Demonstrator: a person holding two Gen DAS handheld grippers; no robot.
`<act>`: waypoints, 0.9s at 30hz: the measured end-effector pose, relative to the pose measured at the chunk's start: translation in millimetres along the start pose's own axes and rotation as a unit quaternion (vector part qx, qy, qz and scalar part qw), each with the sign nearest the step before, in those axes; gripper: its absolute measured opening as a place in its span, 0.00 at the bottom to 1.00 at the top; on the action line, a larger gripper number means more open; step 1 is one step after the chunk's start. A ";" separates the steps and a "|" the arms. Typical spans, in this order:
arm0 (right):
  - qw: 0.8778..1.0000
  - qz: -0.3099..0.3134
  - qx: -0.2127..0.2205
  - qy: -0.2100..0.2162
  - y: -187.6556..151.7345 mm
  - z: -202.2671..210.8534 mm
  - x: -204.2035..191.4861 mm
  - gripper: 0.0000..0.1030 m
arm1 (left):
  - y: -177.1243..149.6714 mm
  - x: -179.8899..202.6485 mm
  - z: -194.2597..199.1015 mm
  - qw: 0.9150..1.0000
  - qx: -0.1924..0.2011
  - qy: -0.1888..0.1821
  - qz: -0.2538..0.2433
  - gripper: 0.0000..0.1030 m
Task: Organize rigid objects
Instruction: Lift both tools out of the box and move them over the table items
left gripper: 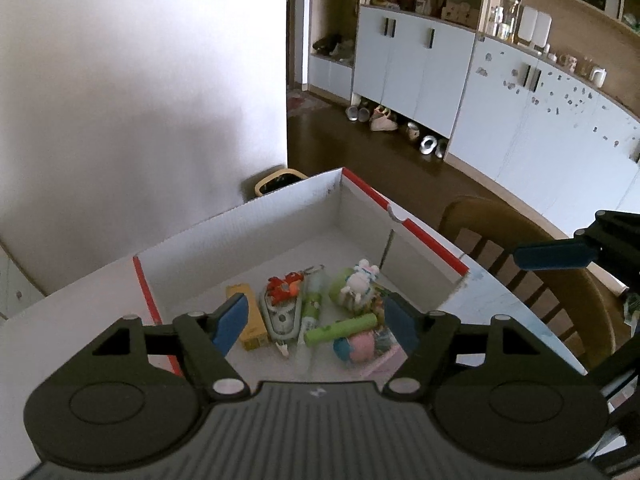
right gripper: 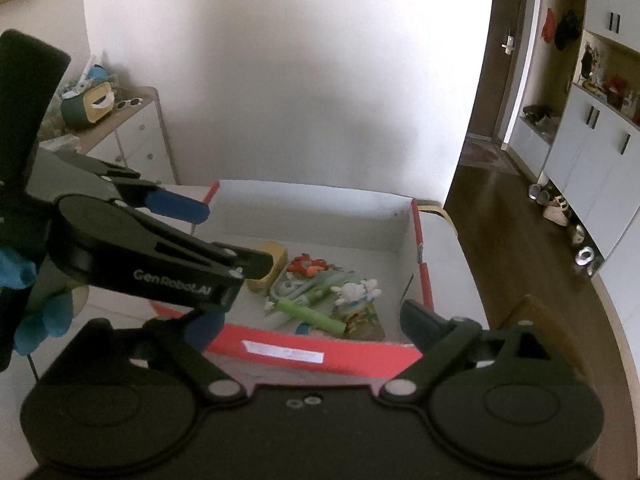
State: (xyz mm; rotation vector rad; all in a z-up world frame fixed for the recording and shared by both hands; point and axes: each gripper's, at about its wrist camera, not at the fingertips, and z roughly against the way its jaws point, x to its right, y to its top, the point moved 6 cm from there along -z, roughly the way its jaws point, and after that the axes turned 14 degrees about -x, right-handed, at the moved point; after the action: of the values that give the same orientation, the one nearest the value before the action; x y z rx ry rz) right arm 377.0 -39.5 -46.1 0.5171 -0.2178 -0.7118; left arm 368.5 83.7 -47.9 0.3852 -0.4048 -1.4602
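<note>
An open white box with red edges [left gripper: 248, 220] stands on the table and holds several small things. Among them are a yellow carton [left gripper: 250, 326], a red and orange toy [left gripper: 284, 286], a green tube [left gripper: 340, 329], a white bunny figure [left gripper: 362, 280] and a pink and blue ball [left gripper: 356, 349]. My left gripper [left gripper: 316, 324] hovers above them, open, with nothing between its blue pads. In the right wrist view the box [right gripper: 320, 354] lies just ahead. My right gripper [right gripper: 310, 322] is open wide over its near wall and holds nothing. The left gripper [right gripper: 224, 236] reaches in from the left.
A wooden chair [left gripper: 520, 248] stands at the table's right side. White table top [left gripper: 60, 344] lies left of the box. A yellow-rimmed bin [left gripper: 276, 180] sits behind the box by the wall. A low dresser [right gripper: 132, 136] is at the far left. A blue-gloved hand [right gripper: 40, 312] holds the left gripper.
</note>
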 end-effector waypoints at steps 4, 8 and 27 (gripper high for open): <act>1.000 -0.005 0.005 0.006 -10.3 11.1 -6.3 0.94 | -9.9 1.1 9.9 1.000 0.006 -0.008 0.002 0.74; 1.000 -0.012 0.008 0.017 -22.3 20.6 -12.0 0.96 | -19.9 2.9 19.6 1.000 0.014 -0.019 0.006 0.75; 0.996 -0.072 0.042 0.045 -111.7 44.7 -3.5 1.00 | -90.9 13.2 42.4 0.997 0.053 -0.054 0.025 0.82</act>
State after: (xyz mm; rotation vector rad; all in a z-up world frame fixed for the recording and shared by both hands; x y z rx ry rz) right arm 295.1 -125.4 -66.4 0.6477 -0.1280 -0.8201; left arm 269.6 63.5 -54.7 0.3788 -0.5758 -1.4190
